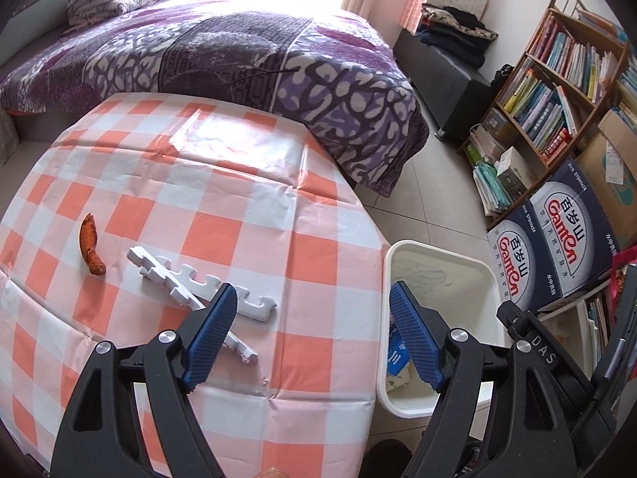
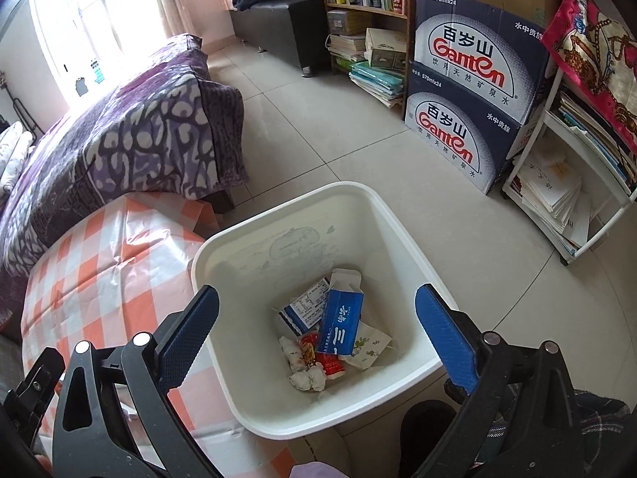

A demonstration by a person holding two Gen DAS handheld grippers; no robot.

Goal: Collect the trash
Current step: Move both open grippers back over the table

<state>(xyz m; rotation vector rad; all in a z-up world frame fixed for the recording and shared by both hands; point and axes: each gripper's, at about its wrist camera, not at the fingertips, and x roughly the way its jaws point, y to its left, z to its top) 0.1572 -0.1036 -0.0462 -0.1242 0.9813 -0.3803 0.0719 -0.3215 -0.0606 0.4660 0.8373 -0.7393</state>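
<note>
Left hand-held gripper [image 1: 312, 318] released, nothing between jaws, over checkered surface [image 1: 247, 207] edge. Right hand-held gripper [image 2: 316, 320] spread wide, empty, above white bin [image 2: 278, 247]. Bin on floor just beside surface; holds blue carton [image 2: 340, 326], red wrapper [image 2: 328, 364], crumpled tissues [image 2: 304, 378]. On surface: white foam strips [image 1: 175, 275], orange scrap [image 1: 90, 247] near them.

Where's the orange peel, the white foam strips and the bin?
orange peel [image 1: 90, 245], left wrist view, its middle.
white foam strips [image 1: 181, 285], left wrist view, upper strip's middle.
bin [image 2: 223, 245], right wrist view, left rim.
</note>
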